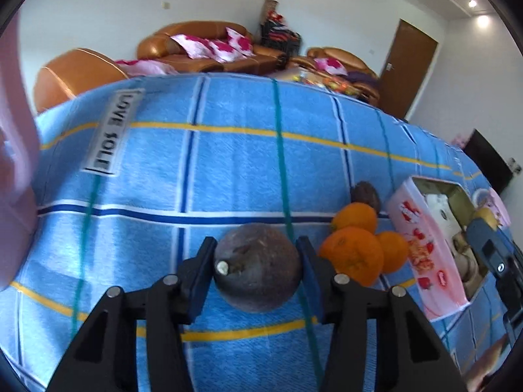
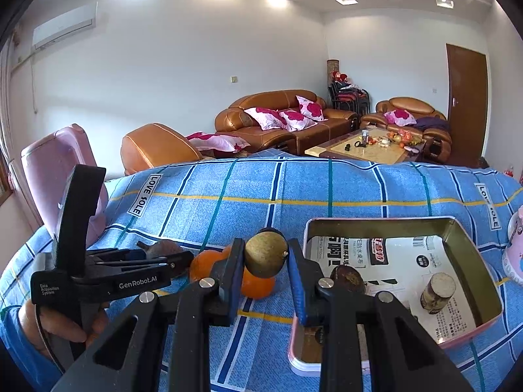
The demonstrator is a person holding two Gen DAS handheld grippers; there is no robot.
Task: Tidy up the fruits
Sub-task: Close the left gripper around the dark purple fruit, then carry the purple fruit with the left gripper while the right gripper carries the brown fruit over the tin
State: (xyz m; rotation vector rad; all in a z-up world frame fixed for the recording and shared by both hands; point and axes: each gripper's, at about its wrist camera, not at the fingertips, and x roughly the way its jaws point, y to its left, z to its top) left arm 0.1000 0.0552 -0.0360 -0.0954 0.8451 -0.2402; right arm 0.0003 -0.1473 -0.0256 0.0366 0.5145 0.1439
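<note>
The left gripper (image 1: 256,263) has its jaws clamped across a round, dull-brown, hard-skinned fruit (image 1: 258,266) (probably light, rigid, roll-prone).

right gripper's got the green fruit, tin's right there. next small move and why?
Probably carry the right gripper a little to the right and forward, over the open tin, then release. It is shut on the greenish-brown fruit, held above the blue cloth just left of the tin's rim. One dark fruit already lies inside, beside bare floor to drop onto.
</note>
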